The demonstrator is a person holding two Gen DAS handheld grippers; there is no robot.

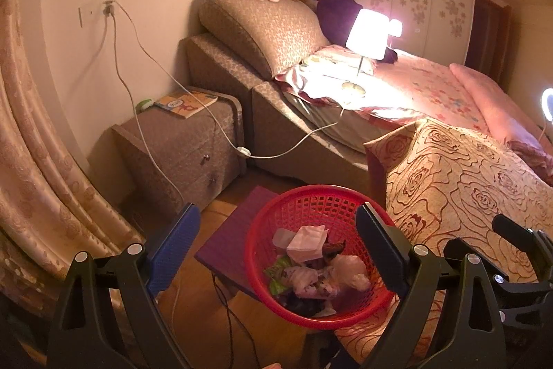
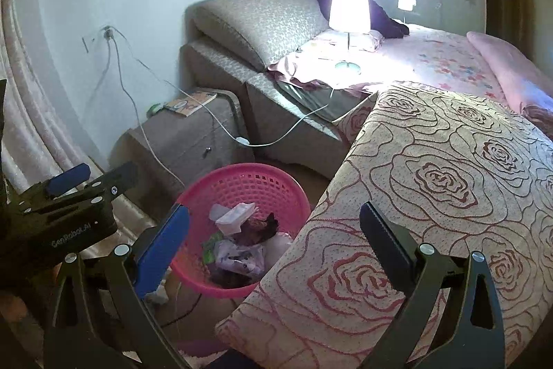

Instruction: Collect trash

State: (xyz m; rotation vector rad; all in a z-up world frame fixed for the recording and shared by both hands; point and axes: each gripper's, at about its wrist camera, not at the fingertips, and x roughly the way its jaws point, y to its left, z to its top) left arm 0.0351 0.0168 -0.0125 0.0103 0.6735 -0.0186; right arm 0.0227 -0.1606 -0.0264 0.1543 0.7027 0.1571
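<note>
Both hand-held grippers are hanging above the floor beside the bed, each released with its jaws standing wide apart and nothing between them. The left hand-held gripper [image 1: 278,246] is hovering over the red basket [image 1: 349,197], which is sitting on the floor just beside a rose-patterned cushion [image 1: 459,182]. The right hand-held gripper [image 2: 274,248] is pointing at the near edge of that cushion, with the basket showing below and to its left. The trash [image 1: 312,265], a heap of crumpled tissues and wrappers, is lying inside the basket. A lit lamp [image 1: 366,35] is standing on the bed [image 1: 432,82], and a book [image 1: 186,102] is lying on the nightstand [image 1: 183,140].
</note>
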